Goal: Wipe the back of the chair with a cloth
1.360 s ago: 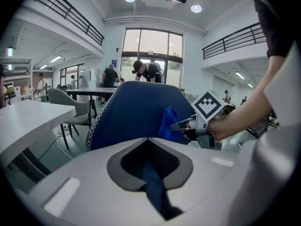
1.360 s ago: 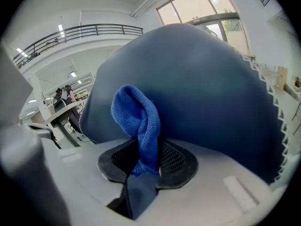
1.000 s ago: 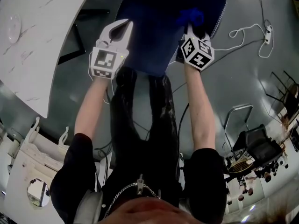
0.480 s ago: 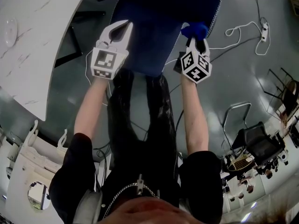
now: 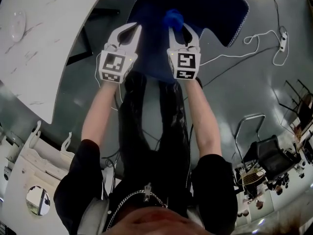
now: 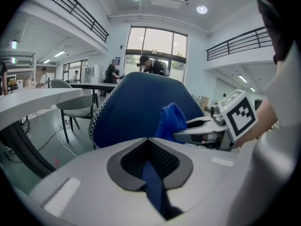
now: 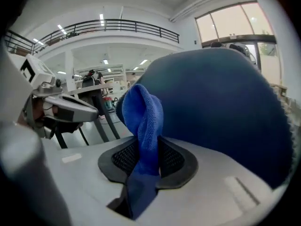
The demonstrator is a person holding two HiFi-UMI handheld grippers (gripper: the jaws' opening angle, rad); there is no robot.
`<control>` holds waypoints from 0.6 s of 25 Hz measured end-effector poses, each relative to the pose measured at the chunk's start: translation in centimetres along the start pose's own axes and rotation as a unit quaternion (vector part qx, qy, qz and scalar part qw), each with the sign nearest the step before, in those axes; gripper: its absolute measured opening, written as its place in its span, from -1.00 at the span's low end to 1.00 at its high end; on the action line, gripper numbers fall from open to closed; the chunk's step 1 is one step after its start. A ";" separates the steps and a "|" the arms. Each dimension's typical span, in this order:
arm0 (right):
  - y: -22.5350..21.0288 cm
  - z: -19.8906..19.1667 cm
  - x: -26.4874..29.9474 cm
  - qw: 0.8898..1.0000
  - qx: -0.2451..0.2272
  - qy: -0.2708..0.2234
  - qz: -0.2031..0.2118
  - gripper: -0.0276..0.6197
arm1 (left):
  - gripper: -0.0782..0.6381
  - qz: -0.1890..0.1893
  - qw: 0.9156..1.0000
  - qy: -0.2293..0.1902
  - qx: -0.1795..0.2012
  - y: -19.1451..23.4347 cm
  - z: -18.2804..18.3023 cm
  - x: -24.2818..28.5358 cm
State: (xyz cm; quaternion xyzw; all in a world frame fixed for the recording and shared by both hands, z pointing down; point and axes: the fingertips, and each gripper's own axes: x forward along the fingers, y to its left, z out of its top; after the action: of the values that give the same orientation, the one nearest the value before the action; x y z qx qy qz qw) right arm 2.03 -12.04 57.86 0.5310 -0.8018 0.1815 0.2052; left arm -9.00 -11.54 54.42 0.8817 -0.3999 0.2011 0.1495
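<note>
The chair's dark blue back [image 5: 205,4] fills the top of the head view and stands close ahead in both gripper views [image 6: 131,107] [image 7: 221,112]. My right gripper [image 5: 178,31] [image 7: 148,147] is shut on a bright blue cloth [image 5: 173,17] [image 7: 143,121], and the bunched cloth is pressed against the chair back. My left gripper [image 5: 128,31] [image 6: 149,142] sits at the back's left edge with its jaws together; only a thin strip of blue shows in the slit between them. The two grippers are side by side, a short gap apart.
A white marble table [image 5: 44,38] stands to the left. A white cable and power strip [image 5: 281,33] lie on the grey floor at right. A black chair [image 5: 269,153] and clutter sit at the lower right. The person's black-trousered legs [image 5: 151,116] are directly below the grippers.
My right gripper has carried the cloth leftward across the chair back, from its right side to just beside the left gripper. The left gripper has stayed at the left edge.
</note>
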 end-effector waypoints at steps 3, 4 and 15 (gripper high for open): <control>3.4 1.7 4.5 0.999 0.002 -0.008 0.031 -0.59 | -0.76 0.008 1.000 0.011 0.007 1.6 -1.0 -1.0; 4.3 2.4 5.9 0.999 0.003 -0.011 0.037 -0.59 | -0.76 0.013 1.000 0.013 0.009 2.3 -1.3 -1.3; 8.8 2.9 14.0 0.994 -0.071 0.032 0.083 -0.59 | -0.76 0.035 0.999 0.022 -0.001 5.9 -4.3 -3.1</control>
State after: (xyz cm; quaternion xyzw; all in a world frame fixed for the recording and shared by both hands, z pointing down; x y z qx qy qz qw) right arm -11.38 -21.12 62.08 0.4408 -0.8471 0.1570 0.2519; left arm -16.41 -11.48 57.30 0.8623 -0.4276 0.2247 0.1518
